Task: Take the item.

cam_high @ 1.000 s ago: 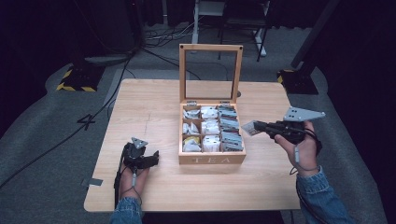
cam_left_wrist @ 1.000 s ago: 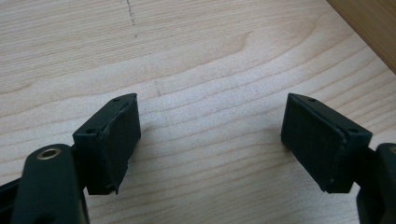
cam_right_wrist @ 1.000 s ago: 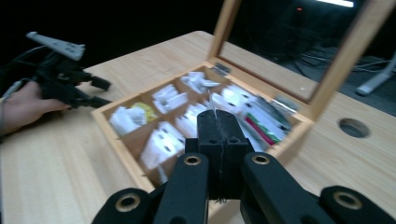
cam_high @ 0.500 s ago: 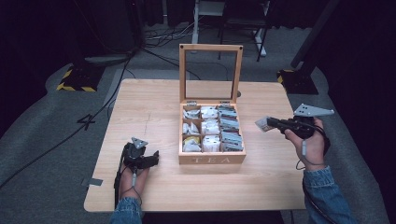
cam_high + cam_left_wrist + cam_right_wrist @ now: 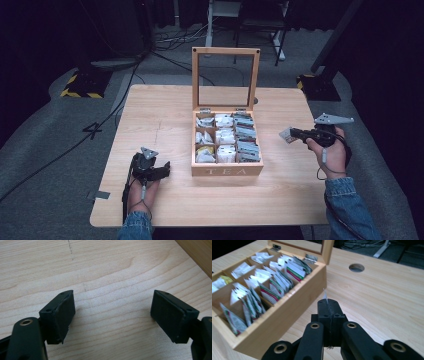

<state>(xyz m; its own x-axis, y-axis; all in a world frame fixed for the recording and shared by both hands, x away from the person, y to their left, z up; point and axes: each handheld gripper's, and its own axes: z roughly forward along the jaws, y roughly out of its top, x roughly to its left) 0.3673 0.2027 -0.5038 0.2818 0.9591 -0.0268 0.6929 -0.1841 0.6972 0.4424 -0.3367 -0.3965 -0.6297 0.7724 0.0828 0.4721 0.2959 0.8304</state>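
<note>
The table [image 5: 165, 107] carried an open wooden tea box [image 5: 227, 170], lid up, its compartments packed with sachets. The right gripper [image 5: 289, 135] hovered to the right of the box, well apart from it, jaws clamped together on a tea bag [image 5: 286, 134]. The left gripper [image 5: 161, 168] rested on the table left of the box, jaws apart with nothing between them.

The likely trouble was the hold itself. The right gripper view showed a thin sliver of the tea bag [image 5: 325, 294] poking up past the pads, which suggested that the clamp sat near an edge. A quick swing or a brush against the box wall [image 5: 294, 307] could probably pull the packet free and drop it on the bare wood.

The high view gave the layout: both hands, box between them, bag as a pale patch at the jaw tips. The right gripper view added the pinch and the printed sachets [image 5: 284, 280] standing on edge. The left gripper view showed the wide gap and wood grain [image 5: 112, 277] beneath.
</note>
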